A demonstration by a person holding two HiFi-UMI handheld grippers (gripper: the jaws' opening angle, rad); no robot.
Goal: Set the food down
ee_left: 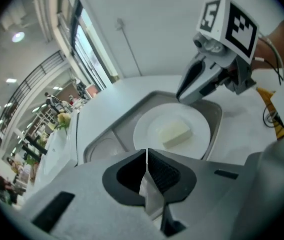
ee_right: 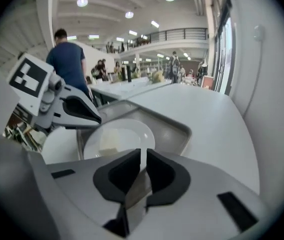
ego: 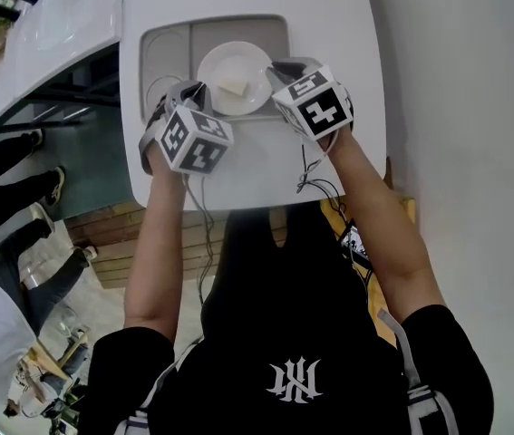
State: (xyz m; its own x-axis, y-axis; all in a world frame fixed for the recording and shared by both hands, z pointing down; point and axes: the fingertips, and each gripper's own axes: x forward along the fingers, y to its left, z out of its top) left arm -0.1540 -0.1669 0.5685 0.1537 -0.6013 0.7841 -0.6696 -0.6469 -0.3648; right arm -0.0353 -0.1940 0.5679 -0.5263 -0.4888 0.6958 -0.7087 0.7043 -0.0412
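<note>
Head view: my left gripper (ego: 197,89) and right gripper (ego: 280,67) flank the plate (ego: 216,62) in the tray (ego: 161,53). Left gripper view: my jaws are clenched on the plate's near rim (food (ee_left: 174,133) lies mid-plate). Right gripper view: my jaws pinch the opposite rim.

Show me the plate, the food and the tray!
plate (ego: 220,62): head view, bare white part near its rim.
food (ee_left: 176,133): left gripper view, top of the pale block.
tray (ee_right: 169,128): right gripper view, bare inner floor.
</note>
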